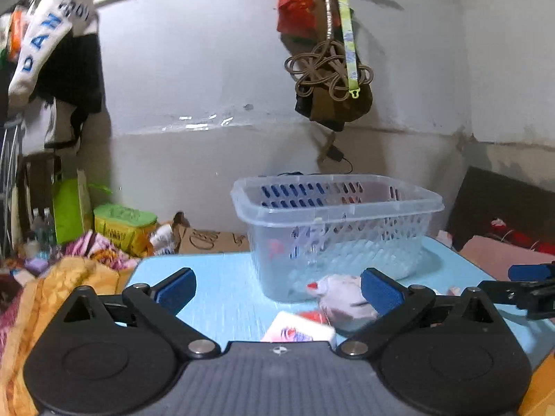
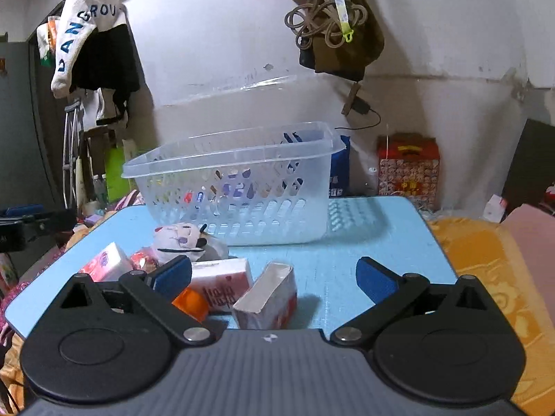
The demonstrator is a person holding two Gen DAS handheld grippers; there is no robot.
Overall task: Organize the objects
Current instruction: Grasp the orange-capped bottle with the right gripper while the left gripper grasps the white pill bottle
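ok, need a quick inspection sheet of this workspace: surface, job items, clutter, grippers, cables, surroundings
Surface: light blue table, bare on its right side.
Job's things: clear slotted basket upright at the back of the table; in front of it a plush toy, tissue packs, an open carton and an orange item, all loose on the table.
Clutter: nothing seen beyond those.
Grippers: left hand-held gripper and right hand-held gripper both open, holding nothing.
Cables: black cord on the wall behind the basket.
Surroundings: white wall, hanging clothes, red gift box, orange blanket.
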